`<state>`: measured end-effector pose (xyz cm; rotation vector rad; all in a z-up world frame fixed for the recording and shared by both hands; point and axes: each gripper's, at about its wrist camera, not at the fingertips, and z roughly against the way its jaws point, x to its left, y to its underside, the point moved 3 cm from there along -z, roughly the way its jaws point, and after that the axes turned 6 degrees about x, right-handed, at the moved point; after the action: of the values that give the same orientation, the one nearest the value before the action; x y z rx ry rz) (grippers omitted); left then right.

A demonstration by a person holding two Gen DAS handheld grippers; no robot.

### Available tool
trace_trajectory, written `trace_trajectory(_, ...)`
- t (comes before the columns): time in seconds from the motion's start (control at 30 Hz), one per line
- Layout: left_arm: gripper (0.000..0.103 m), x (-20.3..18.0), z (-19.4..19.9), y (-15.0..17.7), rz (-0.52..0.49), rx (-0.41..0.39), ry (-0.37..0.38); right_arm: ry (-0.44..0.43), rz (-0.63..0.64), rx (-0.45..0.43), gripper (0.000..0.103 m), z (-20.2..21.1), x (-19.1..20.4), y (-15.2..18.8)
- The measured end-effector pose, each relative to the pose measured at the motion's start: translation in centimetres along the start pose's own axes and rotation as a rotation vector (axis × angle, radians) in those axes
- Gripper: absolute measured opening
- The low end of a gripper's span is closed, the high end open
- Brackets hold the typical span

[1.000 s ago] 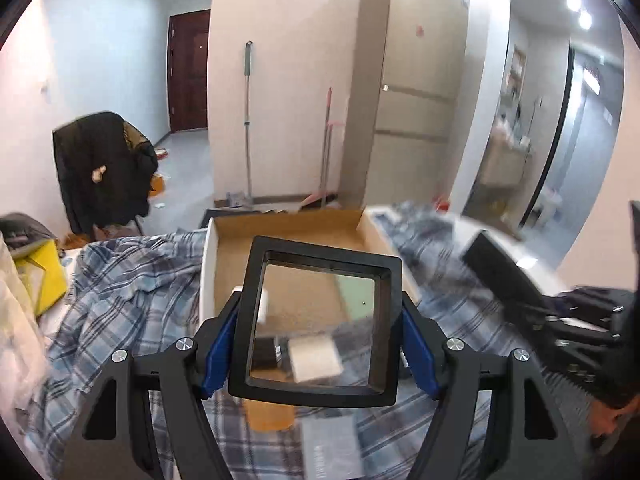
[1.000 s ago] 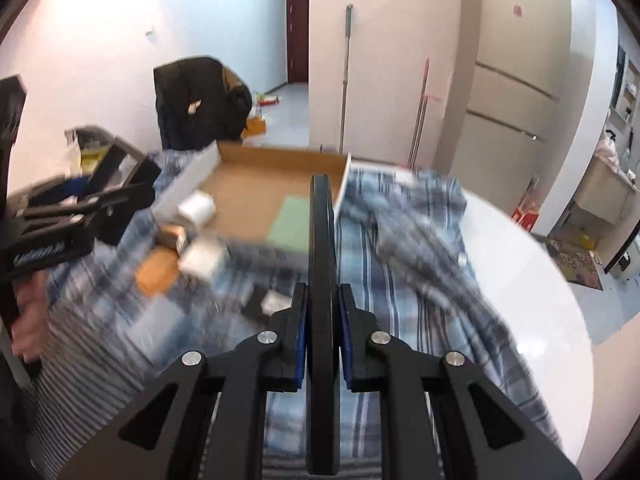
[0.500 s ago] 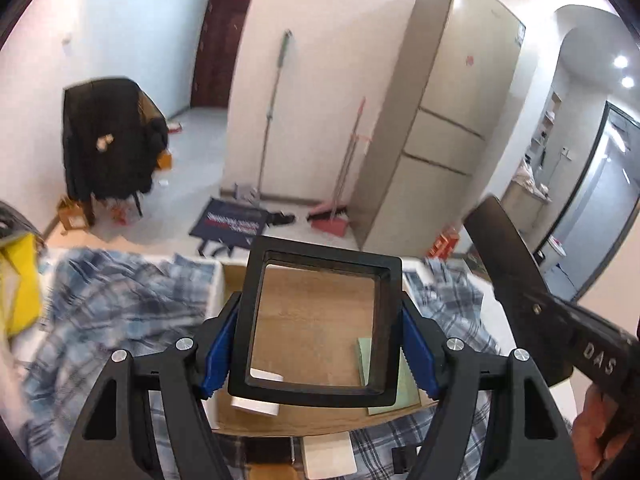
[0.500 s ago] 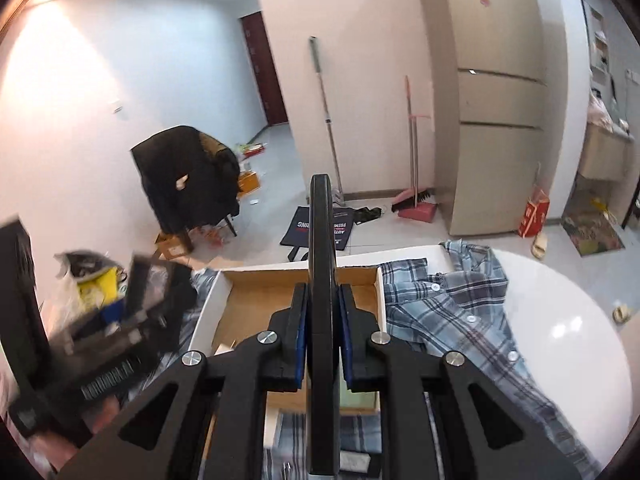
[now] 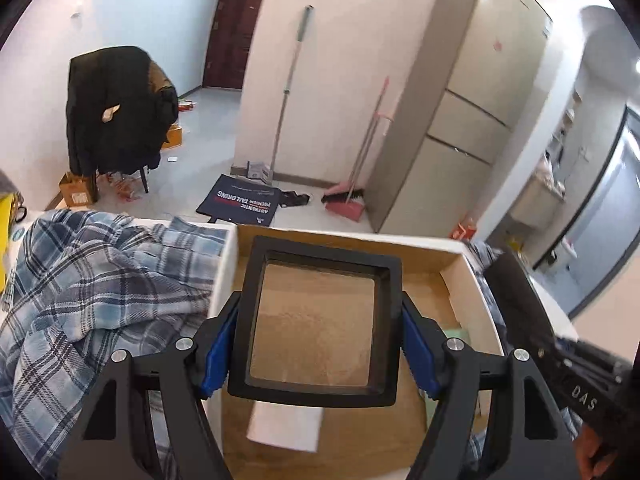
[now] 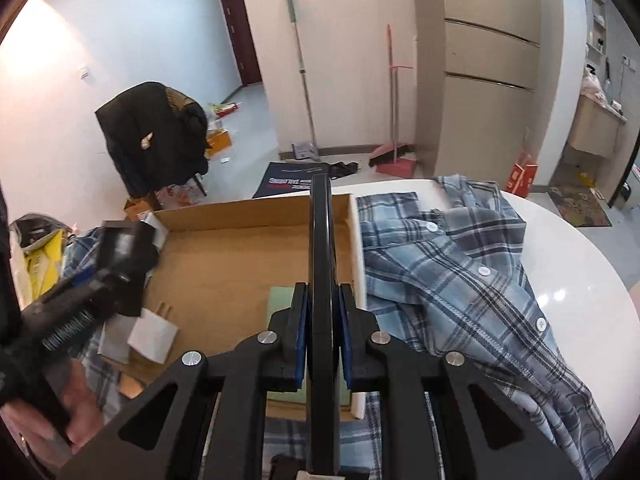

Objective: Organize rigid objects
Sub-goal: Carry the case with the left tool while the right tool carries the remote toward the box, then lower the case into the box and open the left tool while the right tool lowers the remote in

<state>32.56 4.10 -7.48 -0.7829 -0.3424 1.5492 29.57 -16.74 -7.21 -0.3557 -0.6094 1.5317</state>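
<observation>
My left gripper [image 5: 318, 330] is shut on a black square tray [image 5: 256, 320] with a clear bottom and holds it flat above the open cardboard box [image 5: 460, 272]. My right gripper [image 6: 322, 312] is shut on a thin black flat piece [image 6: 321, 240] held on edge over the box's right wall [image 6: 357, 240]. In the box lie a white card [image 5: 286, 426] and a pale green card [image 6: 282, 300]. The left gripper with its tray also shows in the right wrist view [image 6: 120, 248], and the right gripper's piece shows in the left wrist view [image 5: 516, 300].
The box rests on a blue plaid shirt [image 6: 460, 268] spread over a round white table [image 6: 580, 288]. Small white and brown items [image 6: 152, 334] lie by the box's near-left corner. A chair with a black coat [image 5: 116, 108], a mop and a broom stand beyond.
Both grippers have moved forward and now hang over the box, each with its piece still held. Earlier they were farther back above the loose items on the shirt.
</observation>
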Motion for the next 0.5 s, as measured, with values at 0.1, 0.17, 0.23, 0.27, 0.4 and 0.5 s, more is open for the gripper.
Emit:
trace_trajectory(0.1, 0.074, 0.5, -1.4, -0.5, 0.052, 0.060, 0.030, -0.017, 0.018, 0.005, 0.013, -0.2, 0.5, 0.2)
trace_trajectory(0.17, 0.074, 0.3, -2.1, -0.6, 0.045, 0.095, 0.051, -0.016, 0.034, -0.003, 0.013, -0.1, 0.8, 0.2)
trace_trajectory(0.23, 0.074, 0.1, -3.2, -0.7, 0.000, 0.108, -0.012, -0.017, 0.031, -0.006, 0.013, -0.2, 0.8, 0.2)
trace_trajectory(0.27, 0.074, -0.1, -3.9, -0.8, -0.023, 0.117, -0.051, -0.017, 0.027, -0.001, 0.013, -0.3, 0.7, 0.2)
trace_trajectory(0.4, 0.074, 0.0, -5.7, -0.6, -0.026, 0.179, -0.050, -0.005, 0.028, 0.006, 0.013, -0.6, 0.6, 0.2)
trace_trajectory(0.5, 0.075, -0.6, -6.0, -0.4, -0.056, 0.185, -0.048, -0.007, 0.028, 0.012, 0.013, -0.9, 0.6, 0.3)
